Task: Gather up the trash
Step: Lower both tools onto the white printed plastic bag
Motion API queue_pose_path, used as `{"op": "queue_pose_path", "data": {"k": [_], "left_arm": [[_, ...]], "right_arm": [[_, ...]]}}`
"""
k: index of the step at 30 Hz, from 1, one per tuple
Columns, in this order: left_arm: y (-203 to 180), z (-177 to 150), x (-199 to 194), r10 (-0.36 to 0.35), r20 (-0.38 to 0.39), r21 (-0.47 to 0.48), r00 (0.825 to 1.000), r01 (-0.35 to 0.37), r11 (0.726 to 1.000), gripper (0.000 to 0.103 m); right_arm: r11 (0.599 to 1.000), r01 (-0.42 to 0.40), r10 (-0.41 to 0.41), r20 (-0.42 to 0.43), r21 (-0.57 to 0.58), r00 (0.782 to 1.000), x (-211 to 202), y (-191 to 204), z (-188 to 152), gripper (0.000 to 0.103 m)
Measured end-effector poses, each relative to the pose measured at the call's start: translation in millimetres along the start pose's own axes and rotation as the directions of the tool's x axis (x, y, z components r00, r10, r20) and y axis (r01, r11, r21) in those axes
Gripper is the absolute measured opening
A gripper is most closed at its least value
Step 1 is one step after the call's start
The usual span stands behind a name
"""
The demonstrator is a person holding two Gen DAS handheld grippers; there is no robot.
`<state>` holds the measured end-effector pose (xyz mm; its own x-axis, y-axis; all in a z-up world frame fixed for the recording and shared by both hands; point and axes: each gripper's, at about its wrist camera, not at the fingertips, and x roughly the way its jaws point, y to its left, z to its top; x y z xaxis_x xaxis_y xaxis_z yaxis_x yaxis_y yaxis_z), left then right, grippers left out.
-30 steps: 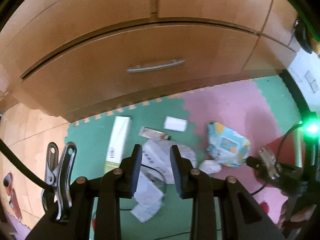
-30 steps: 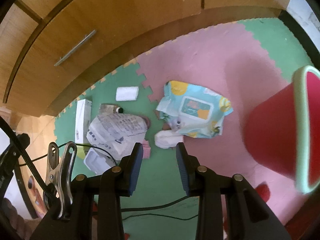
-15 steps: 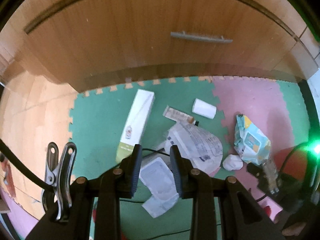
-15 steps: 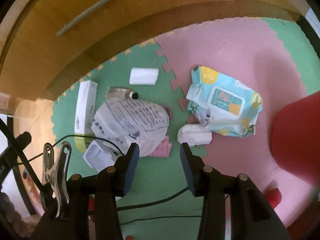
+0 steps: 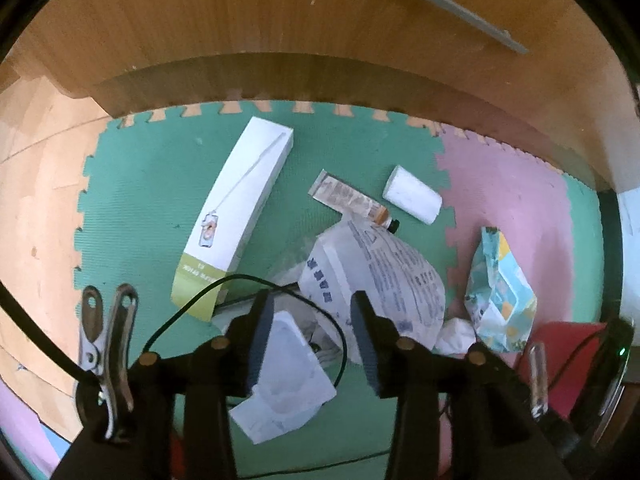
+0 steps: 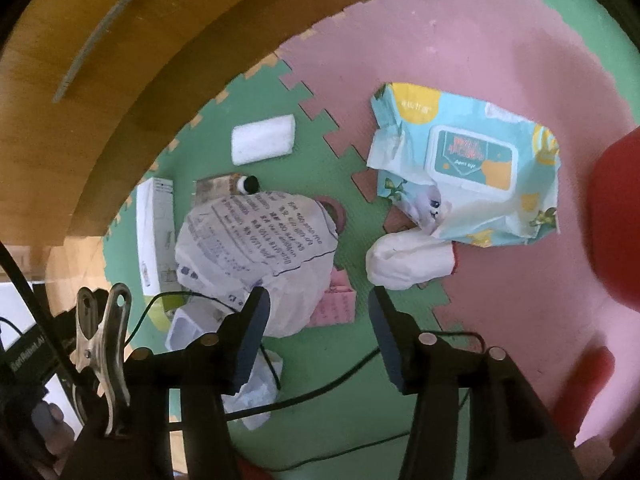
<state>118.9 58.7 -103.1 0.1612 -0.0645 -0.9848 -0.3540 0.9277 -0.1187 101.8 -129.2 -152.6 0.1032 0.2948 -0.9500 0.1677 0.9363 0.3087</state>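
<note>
**Two grippers above scattered floor litter**

Both grippers point down at a foam mat [image 5: 152, 200] of green and pink tiles laid against a wooden cabinet [image 5: 280, 20].

Left gripper [image 5: 312, 320]: jaws spread and opening. Nothing is pinched. A white plastic tray [image 5: 284, 364] and a thin black cable [image 5: 188, 304] appear in the gap, lying on the mat below.

Right gripper [image 6: 318, 320]: jaws spread and opening, nothing pinched. A pink slip of paper [image 6: 338, 306] lies on the mat in the gap.

Trash positions:
- Crumpled printed paper bag [image 5: 384, 268]: centre of the green tile, partly over the tray.
- Long white box [image 5: 240, 204]: left of the bag.
- Small tube [image 5: 352, 200] and white pad [image 5: 414, 194]: beyond the bag, toward the cabinet.
- Wet-wipe pack [image 6: 468, 160]: on the pink tile, a white tissue wad [image 6: 408, 260] touching its near edge.

View differences:
- Left wrist view shows the box at full length and the tray clearly; the wipe pack appears edge-on and small.
- Right wrist view shows the pack's lid and print, the pink slip, and a red bin [image 6: 616, 220] at the right edge. The box is foreshortened there.
</note>
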Motion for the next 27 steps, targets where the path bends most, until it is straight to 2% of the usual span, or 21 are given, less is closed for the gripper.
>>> {"op": "queue_pose_path", "data": {"k": [3, 9, 15, 24, 27], "left_arm": [[1, 6, 15, -0.015, -0.011, -0.003, 1.000, 0.015, 1.000, 0.053], [-4, 18, 60, -0.022, -0.060, 0.023, 0.998, 0.023, 0.999, 0.056], [-7, 27, 82, -0.091, -0.056, 0.017, 0.994, 0.092, 0.996, 0.059], [-14, 18, 109, -0.069, -0.094, 0.026, 0.993, 0.072, 0.997, 0.059], [-14, 17, 111, -0.083, -0.099, 0.012, 0.992, 0.085, 0.996, 0.056]], "right_arm": [[1.000, -0.004, 0.004, -0.016, 0.020, 1.000, 14, -6, 0, 0.055], [0.994, -0.045, 0.049, -0.031, 0.100, 0.998, 43, -20, 0, 0.057], [0.989, -0.073, 0.075, -0.004, 0.125, 0.997, 57, -17, 4, 0.057], [0.994, -0.051, 0.057, -0.059, 0.101, 0.997, 89, -16, 2, 0.057], [0.993, -0.066, 0.073, -0.067, 0.102, 0.995, 95, -18, 0, 0.057]]}}
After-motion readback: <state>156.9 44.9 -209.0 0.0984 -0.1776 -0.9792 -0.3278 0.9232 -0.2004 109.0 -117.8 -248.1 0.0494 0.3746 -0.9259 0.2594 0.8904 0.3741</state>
